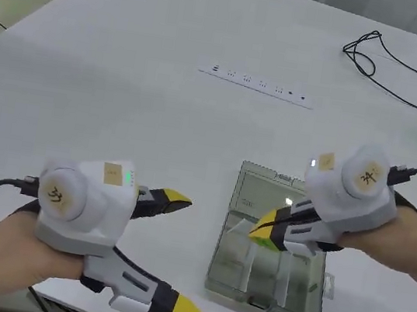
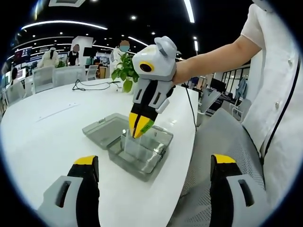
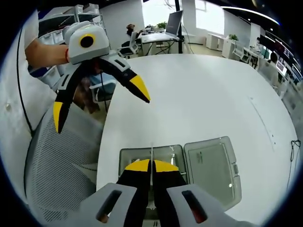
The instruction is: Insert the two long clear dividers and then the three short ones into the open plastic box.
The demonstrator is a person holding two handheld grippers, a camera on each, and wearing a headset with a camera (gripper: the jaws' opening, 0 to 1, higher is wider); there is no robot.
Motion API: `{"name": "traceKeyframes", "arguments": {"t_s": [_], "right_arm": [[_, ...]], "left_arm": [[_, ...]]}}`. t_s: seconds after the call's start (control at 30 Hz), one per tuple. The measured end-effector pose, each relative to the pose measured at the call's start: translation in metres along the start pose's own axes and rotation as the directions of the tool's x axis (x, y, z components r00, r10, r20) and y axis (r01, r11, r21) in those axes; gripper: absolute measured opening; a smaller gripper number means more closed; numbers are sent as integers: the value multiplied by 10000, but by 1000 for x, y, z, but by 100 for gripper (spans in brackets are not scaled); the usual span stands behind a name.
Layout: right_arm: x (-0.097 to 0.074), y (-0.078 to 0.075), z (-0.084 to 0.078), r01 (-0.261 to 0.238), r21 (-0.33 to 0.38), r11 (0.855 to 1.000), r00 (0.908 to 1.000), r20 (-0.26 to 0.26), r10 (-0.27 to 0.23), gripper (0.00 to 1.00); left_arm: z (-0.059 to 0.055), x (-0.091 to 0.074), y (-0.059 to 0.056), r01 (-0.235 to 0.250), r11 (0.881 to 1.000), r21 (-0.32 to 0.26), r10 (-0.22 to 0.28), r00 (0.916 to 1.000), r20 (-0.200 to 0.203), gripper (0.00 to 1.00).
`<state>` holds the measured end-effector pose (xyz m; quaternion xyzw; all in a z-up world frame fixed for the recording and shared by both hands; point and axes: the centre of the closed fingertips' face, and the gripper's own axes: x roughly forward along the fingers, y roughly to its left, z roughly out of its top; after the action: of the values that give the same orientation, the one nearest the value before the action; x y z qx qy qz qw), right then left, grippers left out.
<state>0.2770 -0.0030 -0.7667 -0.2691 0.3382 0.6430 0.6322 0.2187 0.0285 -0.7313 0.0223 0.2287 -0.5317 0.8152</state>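
The open clear plastic box point(image 1: 216, 271) lies near the table's front edge, its lid point(image 1: 267, 182) folded back flat. Inside it I make out upright clear dividers point(image 1: 283, 273). My right gripper point(image 1: 264, 231) hovers over the box's left part, shut on a thin clear divider point(image 3: 151, 150) that hangs down into the box point(image 3: 135, 155). The left gripper view shows the same right gripper point(image 2: 140, 127) tip-down over the box point(image 2: 142, 163). My left gripper point(image 1: 181, 258) stays left of the box, open with nothing between its fingers, and it is also in the right gripper view point(image 3: 99, 101).
A white power strip point(image 1: 255, 82) lies at mid-table, and a black cable point(image 1: 379, 64) loops at the far right. A potted plant point(image 2: 124, 75) stands at the table's far side. A mesh office chair point(image 3: 61, 179) is by the near edge.
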Motion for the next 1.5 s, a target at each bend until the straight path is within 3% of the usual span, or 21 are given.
{"name": "traceKeyframes", "arguments": {"t_s": [0.33, 0.8, 1.17, 1.5], "right_arm": [[21, 4, -7, 0, -743, 9972, 9980, -635, -47, 2], [40, 1, -20, -83, -609, 9981, 9915, -1300, 3, 2], [50, 1, -28, -91, -911, 9958, 9797, -2004, -94, 2], [48, 0, -29, 96, -877, 9961, 9817, -1887, -261, 3]], "left_arm": [[-1, 3, -1, 65, 10000, -74, -65, 10000, 18, 100], [-2, 2, -1, 59, 9999, -161, -58, 10000, 58, 100], [-1, 2, -1, 93, 9999, -113, -92, 9999, 67, 100], [-2, 1, 0, 45, 10000, -51, -45, 10000, 13, 100]]}}
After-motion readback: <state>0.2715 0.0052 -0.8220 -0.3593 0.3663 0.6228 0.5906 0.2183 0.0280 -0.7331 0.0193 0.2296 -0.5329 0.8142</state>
